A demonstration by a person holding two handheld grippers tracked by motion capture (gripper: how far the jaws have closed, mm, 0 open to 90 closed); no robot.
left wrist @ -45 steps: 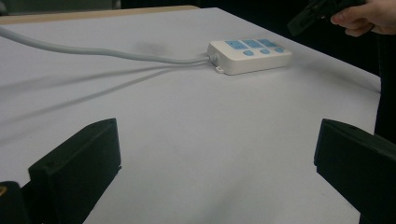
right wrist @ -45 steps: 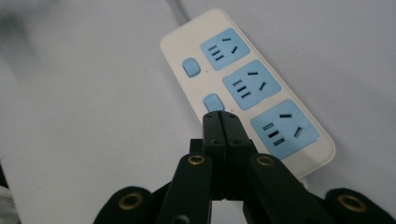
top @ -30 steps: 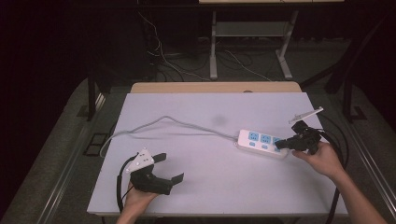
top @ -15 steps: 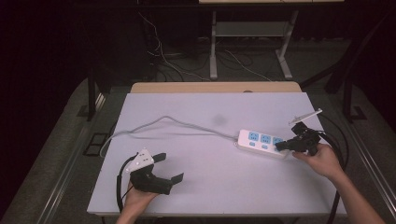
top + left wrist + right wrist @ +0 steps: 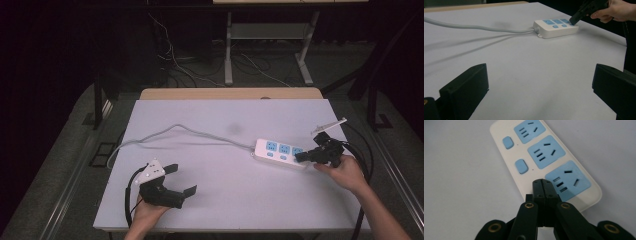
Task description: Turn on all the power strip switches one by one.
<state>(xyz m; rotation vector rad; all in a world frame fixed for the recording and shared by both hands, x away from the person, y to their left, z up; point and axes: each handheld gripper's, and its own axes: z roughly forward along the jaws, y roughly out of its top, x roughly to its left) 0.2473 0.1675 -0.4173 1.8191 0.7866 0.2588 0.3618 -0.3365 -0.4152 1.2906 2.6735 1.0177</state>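
the white power strip lies on the pale tabletop, toward its right edge, its grey cord trailing away from the strip to the left. the right claw has its jaws pressed fully together with nothing between them, tips resting on the strip beside its last blue socket (where the third switch would sit). the left claw, well apart from the strip, gapes wide and empty over bare tabletop.
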